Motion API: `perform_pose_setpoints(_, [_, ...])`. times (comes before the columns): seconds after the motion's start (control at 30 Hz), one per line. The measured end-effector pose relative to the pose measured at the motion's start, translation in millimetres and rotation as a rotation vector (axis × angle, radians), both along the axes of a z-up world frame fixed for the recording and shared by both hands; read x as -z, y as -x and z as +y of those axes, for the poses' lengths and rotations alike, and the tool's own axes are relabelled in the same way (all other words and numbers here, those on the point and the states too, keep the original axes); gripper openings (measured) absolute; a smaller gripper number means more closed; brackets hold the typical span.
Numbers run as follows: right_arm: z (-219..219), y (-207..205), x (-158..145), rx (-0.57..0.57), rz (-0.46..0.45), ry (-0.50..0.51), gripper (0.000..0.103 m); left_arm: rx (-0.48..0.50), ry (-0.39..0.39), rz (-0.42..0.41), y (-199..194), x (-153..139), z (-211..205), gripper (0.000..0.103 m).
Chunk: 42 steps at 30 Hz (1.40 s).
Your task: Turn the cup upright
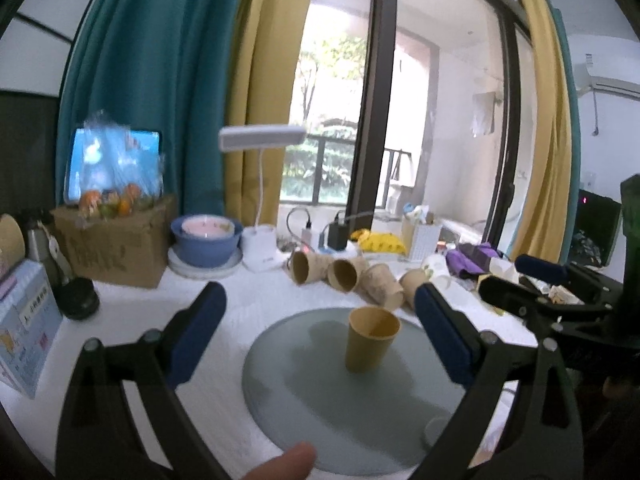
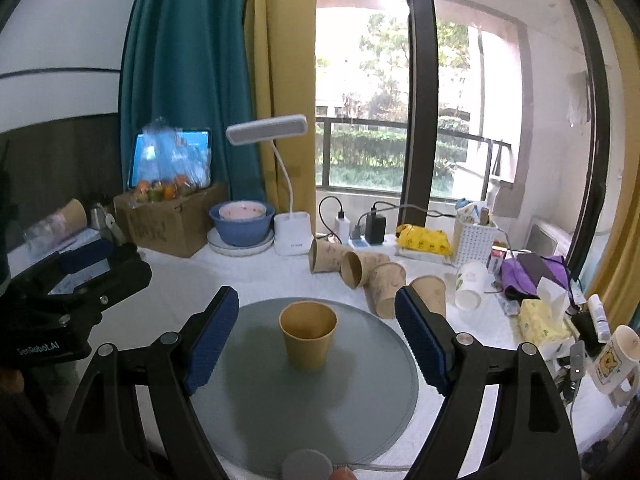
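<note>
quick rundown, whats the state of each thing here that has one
paper cup: upright, mouth up, on the grey mat
four paper cups behind the mat: on their sides
white cup: lying tipped over
desk lamp: looks off
left gripper: open, empty
right gripper: open, empty

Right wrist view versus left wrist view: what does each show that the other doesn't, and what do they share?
Only the right wrist view shows the bear mug and yellow tissue pack at the table's right edge. Only the left wrist view shows the wall air conditioner and a blue printed box. Both show the upright paper cup on the round grey mat, the tipped cups behind it, the desk lamp, and both grippers, left gripper and right gripper, open.
</note>
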State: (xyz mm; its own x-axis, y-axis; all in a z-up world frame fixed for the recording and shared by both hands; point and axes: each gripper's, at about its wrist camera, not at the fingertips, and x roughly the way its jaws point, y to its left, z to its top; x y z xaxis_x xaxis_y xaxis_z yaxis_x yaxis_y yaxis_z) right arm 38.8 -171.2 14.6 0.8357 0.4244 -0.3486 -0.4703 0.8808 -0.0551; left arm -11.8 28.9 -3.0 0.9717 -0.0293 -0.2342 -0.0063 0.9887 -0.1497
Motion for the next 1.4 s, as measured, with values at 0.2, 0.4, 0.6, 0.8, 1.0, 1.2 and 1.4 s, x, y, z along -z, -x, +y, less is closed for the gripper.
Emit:
perform_pose_setpoints(0.2, [-12.8,12.1,-17.1,0.014,-0.034,-0.036,0.083,0.006,-0.037,-0.077,14.1,-22.6,-10.0,0.096])
perform_pose_setpoints(0.4, [-22.4,22.3,-27.7,0.030,-0.065,-0.051,0.083,0.005,-0.060,-0.122,23.2,-35.5,-18.1,0.096])
perform_pose_setpoints(0.6, [-26.9,21.4,-29.9,0.039,-0.069,-0.063,0.083,0.035,-0.070,-0.133,24.4,-39.1,-22.5,0.096])
perform_pose_setpoints(0.8, [-27.8,21.9,-29.9,0.041,-0.069,-0.067,0.083,0.051,-0.067,-0.128,24.4,-38.5,-23.4,0.096])
perform_pose_setpoints(1.0, [-27.0,21.5,-29.5,0.040,-0.069,-0.066,0.083,0.055,-0.067,-0.128,24.5,-37.5,-24.2,0.096])
perform_pose_setpoints(1.2, [-26.8,21.2,-29.4,0.041,-0.068,-0.065,0.083,0.054,-0.067,-0.125,23.9,-36.5,-24.5,0.096])
perform_pose_setpoints(1.4, [-27.0,21.2,-29.5,0.040,-0.069,-0.066,0.083,0.055,-0.071,-0.125,25.2,-34.6,-25.1,0.096])
